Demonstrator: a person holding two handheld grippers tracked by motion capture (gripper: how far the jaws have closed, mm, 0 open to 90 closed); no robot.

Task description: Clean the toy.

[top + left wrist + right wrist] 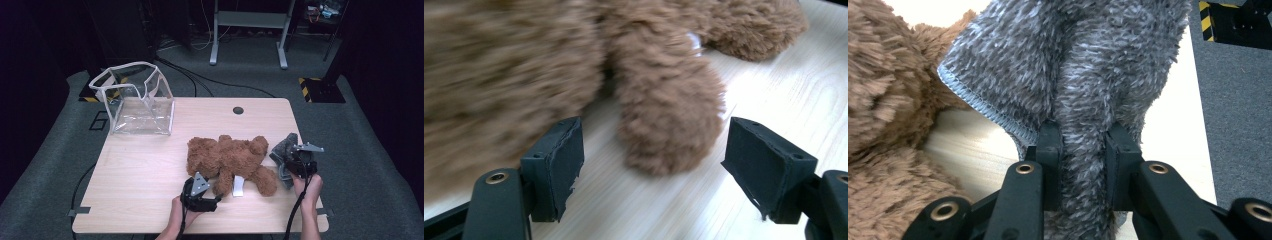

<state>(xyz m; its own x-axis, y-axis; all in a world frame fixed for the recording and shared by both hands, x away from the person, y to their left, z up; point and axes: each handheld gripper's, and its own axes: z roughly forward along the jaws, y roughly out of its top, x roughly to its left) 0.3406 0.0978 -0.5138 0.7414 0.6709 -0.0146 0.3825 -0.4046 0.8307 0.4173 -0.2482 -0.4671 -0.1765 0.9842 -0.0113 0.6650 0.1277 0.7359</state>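
Closest to my left claw (654, 165) is one plush leg (669, 115) of the brown teddy bear (230, 160); my two black jaws stand wide apart on each side of it and do not touch the fur, so this claw is open and holds nothing. My right claw (1082, 150) is closed on a fold of the grey fleece cloth (1073, 65), and the fabric is bunched between the pads and rises above them. In the high view the bear lies flat in the middle of the wooden table (150, 170), its head toward the far edge, and the grey cloth (283, 150) is just beside the bear on the side of my right claw (300, 162), touching or almost touching its fur; I cannot tell which. My left claw (200, 192) waits at the near side of the bear, by the leg where a white label (238, 186) sticks out. A clear plastic bag (137, 100) stands open on the far corner, well apart from the bear. I judge that the bear is light and very soft, so it will sag and bend if I lift it by one limb; the pile is not slippery, but it compresses, so the jaws must close deep on the leg, near the body, not on the fluffy tip. The cloth is limp and light too, and a pinched fold like mine should hold well.
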